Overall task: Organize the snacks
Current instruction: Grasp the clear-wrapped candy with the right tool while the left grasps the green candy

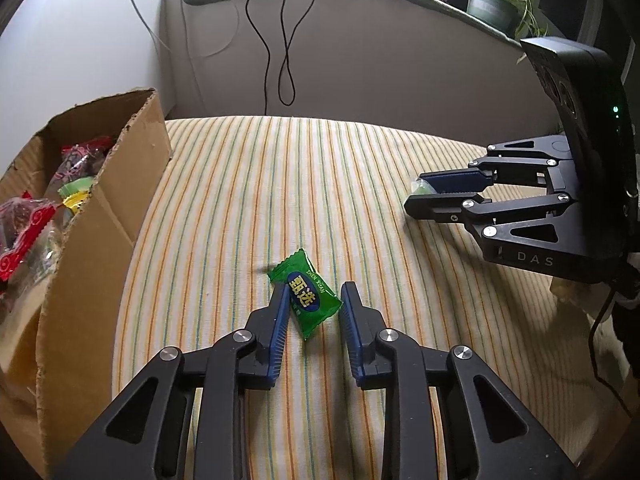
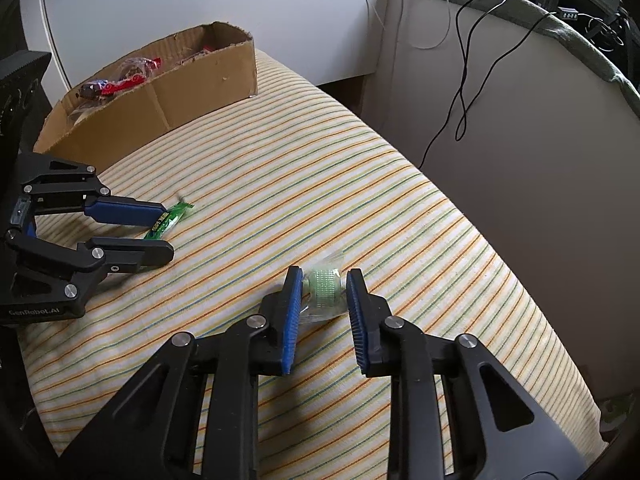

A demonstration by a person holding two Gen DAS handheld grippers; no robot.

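The left gripper [image 1: 314, 300] sits low over the striped cushion [image 1: 360, 184] with its 2 blue-padded fingers [image 1: 280, 320] spread apart around a green candy packet [image 1: 306, 300]; the packet lies flat on the cloth, tilted across the gap, its left edge touching or just under the left pad while the right pad stands just beside it without pressing, so nothing is clamped; in the right wrist view the same packet [image 2: 168, 221] pokes out beyond the upper finger of that gripper [image 2: 160, 232].

The right gripper [image 2: 322, 288] likewise has its jaws parted; between them rests a pale green sweet in clear wrapping [image 2: 326, 292], lying on the cushion, close to both pads but not visibly squeezed; from the left wrist view only a sliver of it [image 1: 420, 188] shows at the tips of the right gripper [image 1: 416, 194].

A cardboard box [image 2: 192, 80] stands at the far left edge of the cushion, holding several wrapped snacks [image 1: 28, 216] in red, yellow and green; black cables [image 1: 280, 40] hang against the beige upholstery behind; a potted plant [image 1: 492, 4] sits on the ledge above.
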